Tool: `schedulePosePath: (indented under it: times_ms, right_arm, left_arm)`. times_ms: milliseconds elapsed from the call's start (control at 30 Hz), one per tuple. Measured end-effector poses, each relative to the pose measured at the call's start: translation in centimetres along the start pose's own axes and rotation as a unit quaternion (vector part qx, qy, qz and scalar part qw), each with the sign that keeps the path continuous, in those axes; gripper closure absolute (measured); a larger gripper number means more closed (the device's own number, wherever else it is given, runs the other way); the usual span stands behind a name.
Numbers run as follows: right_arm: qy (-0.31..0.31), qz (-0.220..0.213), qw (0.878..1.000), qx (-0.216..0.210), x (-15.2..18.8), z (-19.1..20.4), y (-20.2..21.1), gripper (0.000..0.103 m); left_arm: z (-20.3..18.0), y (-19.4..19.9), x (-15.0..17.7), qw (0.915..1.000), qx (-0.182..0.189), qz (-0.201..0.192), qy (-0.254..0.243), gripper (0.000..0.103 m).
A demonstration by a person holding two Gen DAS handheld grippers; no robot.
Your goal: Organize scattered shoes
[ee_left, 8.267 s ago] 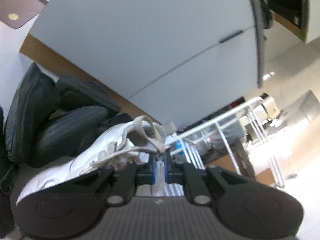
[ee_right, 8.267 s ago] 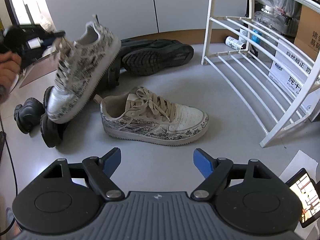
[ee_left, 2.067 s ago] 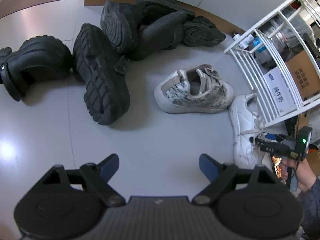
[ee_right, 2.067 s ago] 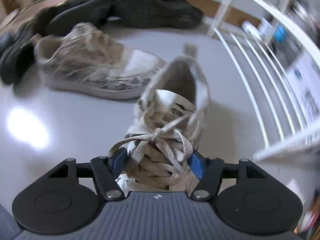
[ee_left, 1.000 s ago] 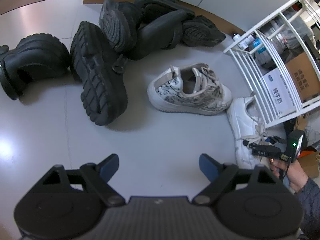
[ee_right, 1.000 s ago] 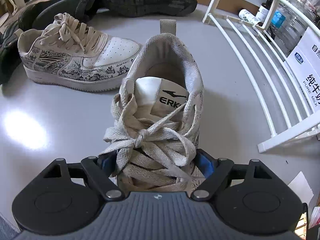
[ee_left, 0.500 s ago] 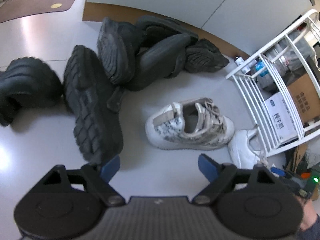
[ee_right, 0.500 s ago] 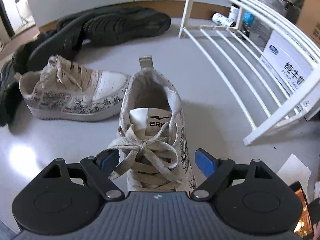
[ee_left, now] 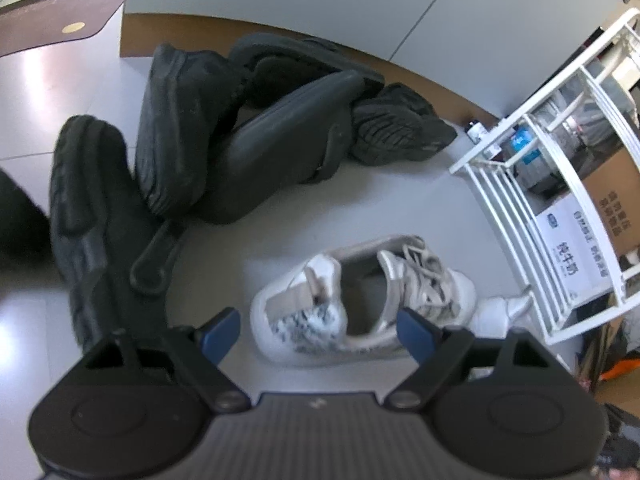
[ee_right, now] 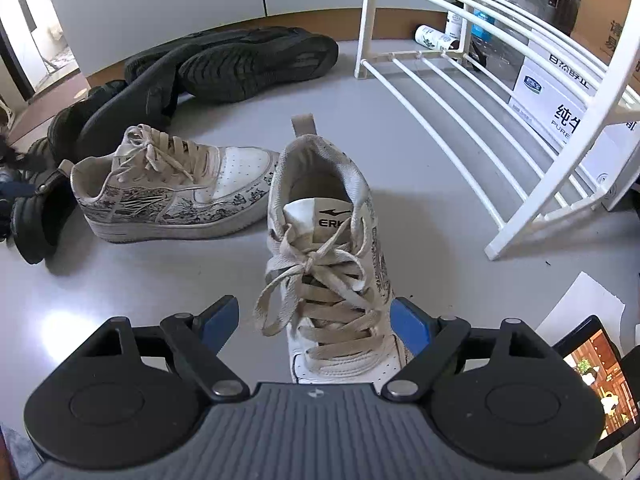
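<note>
1. Shoes lie all over the floor [ee_right: 120, 280]; from what I see, the sorting is at an early stage.
2. My right tool [ee_right: 314, 320] is spread wide and grasps nothing; the printed sneaker [ee_right: 332, 264] beneath it stands upright on the floor, heel toward the white rack [ee_right: 500, 128], its laces between the blue pads but not pinched.
3. Its partner sneaker [ee_right: 172, 196] also stands upright on the floor, crosswise, its toe just beside the first one's heel, so the pair is close together but not lined up.
4. My left tool [ee_left: 318, 332] is likewise spread and empty, hanging above the heel end of that partner sneaker [ee_left: 360, 300], which shows between its pads.
5. Black shoes [ee_left: 224, 140] sit in a heap by the wall, several tipped on their sides with soles showing; none looks paired or set straight.
6. A chunky black shoe [ee_left: 92, 220] lies sole-up apart from the heap.
7. The rack's bars look bare in both views, so I judge nothing is shelved yet, though its upper tiers are mostly out of frame and I cannot be sure.
8. Left to do, I reckon: square up the printed pair, then untangle and pair the black ones.
</note>
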State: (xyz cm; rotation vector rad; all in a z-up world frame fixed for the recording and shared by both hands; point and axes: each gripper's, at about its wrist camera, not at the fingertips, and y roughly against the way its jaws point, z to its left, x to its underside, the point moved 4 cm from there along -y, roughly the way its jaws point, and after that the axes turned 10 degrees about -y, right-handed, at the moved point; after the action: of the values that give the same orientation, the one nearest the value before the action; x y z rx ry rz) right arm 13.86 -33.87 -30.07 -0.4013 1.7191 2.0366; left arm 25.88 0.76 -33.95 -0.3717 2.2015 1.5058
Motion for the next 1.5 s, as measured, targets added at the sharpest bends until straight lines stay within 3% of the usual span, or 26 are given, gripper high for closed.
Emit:
schedulePosePath:
  times_ms: [233,333,433,500,633,1033,1500]
  right_arm:
    - [0.008,0.007,1.000,-0.001,0.4,0.5,-0.4,0.016]
    - [0.009,0.013,1.000,-0.001,0.7,0.7,-0.6,0.016]
    - [0.012,0.016,1.000,-0.004,0.9,1.0,-0.7,0.016]
    - [0.016,0.017,1.000,-0.006,1.1,1.3,-0.6,0.016]
    - [0.021,0.023,1.000,-0.002,1.4,1.4,-0.8,0.016]
    - [0.023,0.042,0.999,-0.005,2.5,1.6,-1.1,0.016]
    - [0.027,0.050,0.998,-0.017,3.2,2.6,-0.6,0.016]
  left_arm:
    - [0.3,-2.8,-0.2,0.9993,-0.035,-0.002,-0.008,0.016]
    - [0.4,-3.7,-0.1,0.9993,-0.034,-0.004,-0.012,0.020]
    - [0.7,-4.7,0.6,0.9999,-0.009,0.011,-0.008,0.051]
    - [0.6,-4.7,0.8,0.9998,-0.006,0.015,-0.015,0.055]
    - [0.3,-4.2,1.3,0.9991,-0.015,0.018,-0.034,0.056]
    - [0.5,-1.6,4.0,0.9985,-0.022,0.042,-0.027,0.056]
    - [-0.5,1.4,9.6,0.9964,-0.002,0.084,-0.010,0.056]
